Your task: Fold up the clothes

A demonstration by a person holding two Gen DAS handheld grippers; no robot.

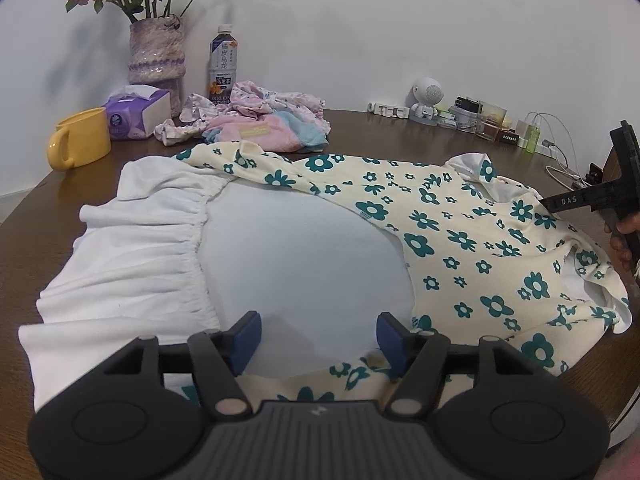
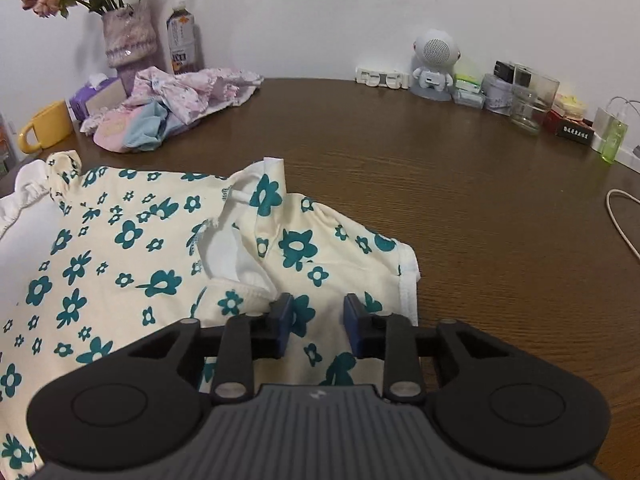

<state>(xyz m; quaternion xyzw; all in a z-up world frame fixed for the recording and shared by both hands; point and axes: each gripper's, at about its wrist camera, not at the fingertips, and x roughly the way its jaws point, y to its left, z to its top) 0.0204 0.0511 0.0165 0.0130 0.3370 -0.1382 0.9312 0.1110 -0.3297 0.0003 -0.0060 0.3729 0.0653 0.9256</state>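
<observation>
A: Where is the garment?

B: A cream dress (image 1: 460, 240) with teal flowers lies spread on the brown table (image 2: 460, 184). Its pale lining faces up in the middle, and a white ruffled hem (image 1: 132, 248) fans out on the left side of the left wrist view.

A: What is the left gripper (image 1: 319, 338) doing?

B: It hovers low over the pale lining near the dress's near edge. Its blue-tipped fingers (image 1: 248, 338) stand wide apart with nothing between them.

A: And the right gripper (image 2: 316, 326)?

B: It sits over the flowered cloth close to a white-trimmed sleeve edge (image 2: 408, 276). The fingers (image 2: 282, 322) are apart; cloth lies beneath the gap, and nothing is pinched. From the left wrist view that gripper (image 1: 552, 204) appears at the far right, touching the dress near its neck opening, with a person's hand (image 1: 622, 240) on it.

A: Anything else on the table?

B: A heap of pink and blue clothes (image 1: 256, 124) lies beyond the dress, with a yellow mug (image 1: 80, 138), a tissue box (image 1: 136, 114), a bottle (image 1: 222, 64) and a vase of flowers (image 1: 156, 52) behind. A small white robot figure (image 2: 434, 64) and jars (image 2: 532, 100) line the wall.
</observation>
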